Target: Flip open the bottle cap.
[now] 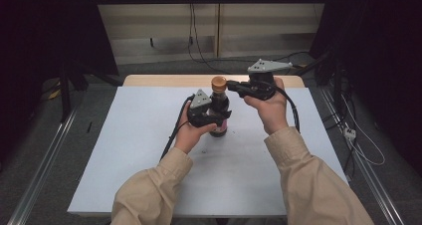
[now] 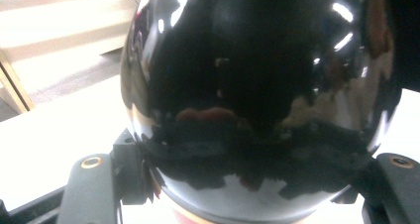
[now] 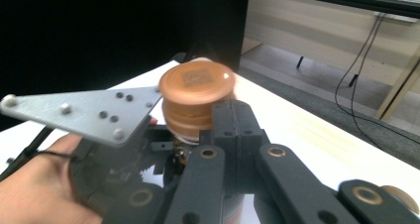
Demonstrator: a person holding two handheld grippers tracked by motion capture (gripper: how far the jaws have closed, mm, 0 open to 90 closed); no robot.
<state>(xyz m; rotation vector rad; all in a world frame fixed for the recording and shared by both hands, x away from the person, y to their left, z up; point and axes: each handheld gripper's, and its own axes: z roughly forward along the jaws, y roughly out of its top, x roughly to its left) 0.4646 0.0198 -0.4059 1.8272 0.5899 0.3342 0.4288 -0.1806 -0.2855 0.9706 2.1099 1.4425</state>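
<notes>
Sleeved forearms come in from 6 o'clock in the high view, each hand wrapped round a hand-held gripper. The left hand-held gripper (image 1: 219, 116) is clamped on the belly of a dark bottle (image 1: 219, 110), which is stood upright near the middle of the white table (image 1: 124, 150). In the left gripper view the jaws are pressed against both sides of the glossy black glass (image 2: 247, 85), so nothing but reflections can be made out there.

The right hand-held gripper (image 1: 233, 88) is held up at the bottle's 1 o'clock, right beside the brown cap (image 1: 218, 82). In the right gripper view the jaws look nearly closed and are parked just under the cap (image 3: 197, 85), apparently at the neck, though actual contact can't be confirmed. A square printed mark sits on the cap top, too blurry to be read. The bottle's label is hidden by the left gripper, with only a pinkish band seen at its base.
</notes>
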